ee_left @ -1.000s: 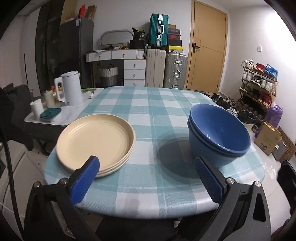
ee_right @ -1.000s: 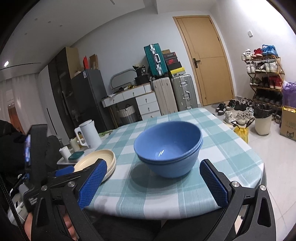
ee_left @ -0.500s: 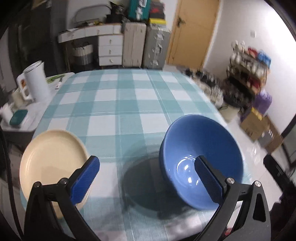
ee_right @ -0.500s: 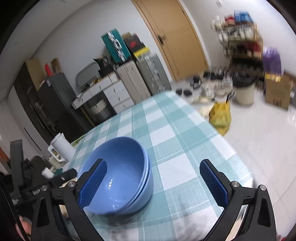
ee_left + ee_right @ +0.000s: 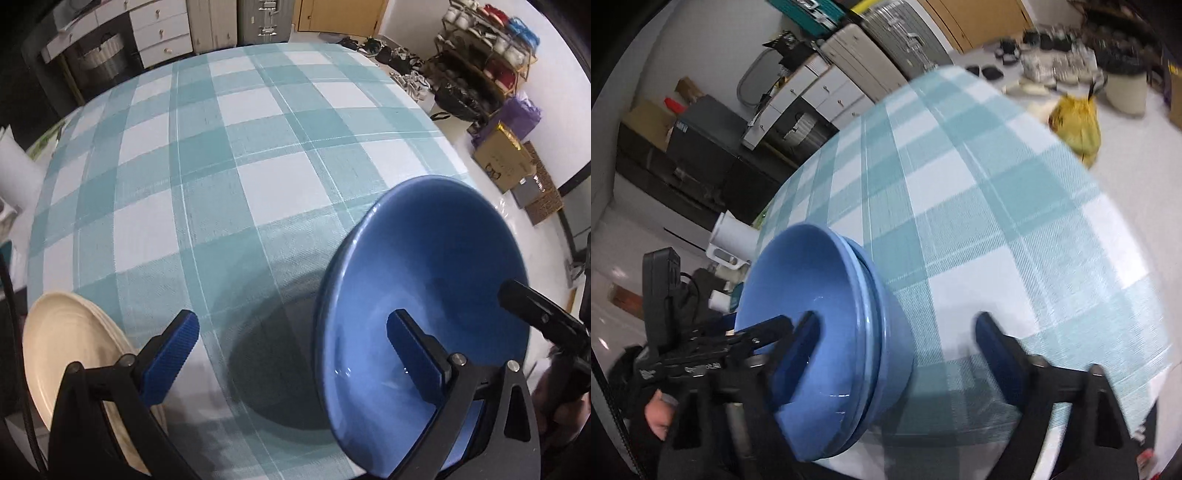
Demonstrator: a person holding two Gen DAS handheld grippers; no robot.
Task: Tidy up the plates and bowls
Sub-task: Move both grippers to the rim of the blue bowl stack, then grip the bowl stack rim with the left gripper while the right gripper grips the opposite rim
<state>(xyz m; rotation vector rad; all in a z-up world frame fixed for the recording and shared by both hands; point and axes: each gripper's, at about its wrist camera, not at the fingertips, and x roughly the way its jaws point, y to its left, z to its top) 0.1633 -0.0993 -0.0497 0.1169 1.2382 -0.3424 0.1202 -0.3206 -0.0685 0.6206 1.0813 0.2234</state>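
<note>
Left tongs [image 5: 291, 354]: spread wide, one pad inside the blue bowls [image 5: 424, 295]
Right tongs [image 5: 897, 350]: spread, straddling the bowls' rim
Plates [image 5: 62, 350]: near-left bench [image 5: 258, 147] corner
Writing: none legible

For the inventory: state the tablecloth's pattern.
Teal-and-white check on the tablecloth, clearest in the left wrist view.

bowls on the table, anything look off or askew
Nothing is spilled or broken. The blue bowls sit nested near the table's edge, and the plates lie stacked flat. Both grippers, left and right, straddle the bowls' rim, open.
</note>
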